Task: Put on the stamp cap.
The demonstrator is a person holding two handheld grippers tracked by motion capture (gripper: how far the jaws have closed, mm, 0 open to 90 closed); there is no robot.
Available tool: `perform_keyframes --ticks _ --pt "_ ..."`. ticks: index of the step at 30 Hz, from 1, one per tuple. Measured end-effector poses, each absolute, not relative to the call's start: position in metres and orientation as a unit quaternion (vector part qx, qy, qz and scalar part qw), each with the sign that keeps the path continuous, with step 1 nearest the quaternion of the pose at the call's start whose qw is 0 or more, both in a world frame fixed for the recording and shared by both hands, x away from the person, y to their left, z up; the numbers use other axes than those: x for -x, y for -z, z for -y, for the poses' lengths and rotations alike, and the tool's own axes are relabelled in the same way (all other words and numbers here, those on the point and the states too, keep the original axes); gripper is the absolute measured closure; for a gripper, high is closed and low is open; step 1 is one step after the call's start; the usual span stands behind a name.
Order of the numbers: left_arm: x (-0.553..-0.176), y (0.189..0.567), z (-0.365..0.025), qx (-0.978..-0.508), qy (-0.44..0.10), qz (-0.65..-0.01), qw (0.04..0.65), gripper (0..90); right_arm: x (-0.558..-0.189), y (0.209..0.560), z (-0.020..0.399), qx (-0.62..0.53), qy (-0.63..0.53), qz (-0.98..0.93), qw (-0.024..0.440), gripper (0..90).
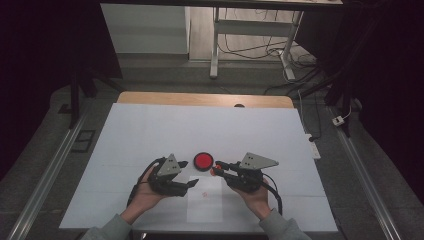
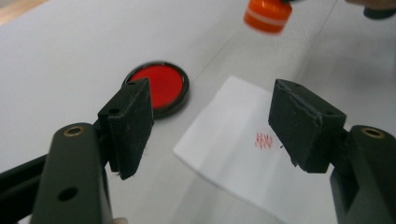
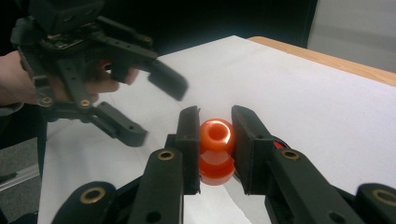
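The right tongs (image 3: 214,135) are clamped on an orange stamp (image 3: 216,151), one jaw pressed against each side of its rounded handle, and they hold it up off the worktop (image 1: 150,130). In the high view the stamp (image 1: 213,171) sits at the tip of the right tongs (image 1: 218,167), just beside the round red ink pad (image 1: 203,161) and off the upper right corner of the paper sheet (image 1: 205,202).

The left tongs (image 2: 210,121) stand apart with nothing between the jaws. They hover above the paper sheet (image 2: 233,154), near its left edge, and the ink pad (image 2: 159,86) lies just beyond that sheet. A small red stamped mark (image 2: 264,140) shows on the sheet, close to the jaw on the right of the left gripper view. The white worktop carries the sheet and the ink pad.
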State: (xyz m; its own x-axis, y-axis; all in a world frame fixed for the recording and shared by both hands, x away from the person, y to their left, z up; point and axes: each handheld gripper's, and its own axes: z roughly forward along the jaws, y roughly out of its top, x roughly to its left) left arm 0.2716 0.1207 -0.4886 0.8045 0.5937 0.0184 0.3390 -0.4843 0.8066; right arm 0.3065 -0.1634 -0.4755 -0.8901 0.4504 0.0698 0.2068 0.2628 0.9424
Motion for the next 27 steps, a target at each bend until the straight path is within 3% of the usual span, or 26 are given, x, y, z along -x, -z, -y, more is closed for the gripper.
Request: perform_keyframes --ticks 18,27 --pt "-0.237 0.509 -0.198 -0.816 -0.167 -0.356 0.424 31.6 -0.311 0.472 0.171 -0.215 -0.571 -0.783 0.119 72.5" --pt "-0.236 0.51 -0.206 -0.812 -0.17 -0.364 0.423 31.0 -0.313 0.469 0.176 -0.219 -0.57 -0.781 0.127 72.6"
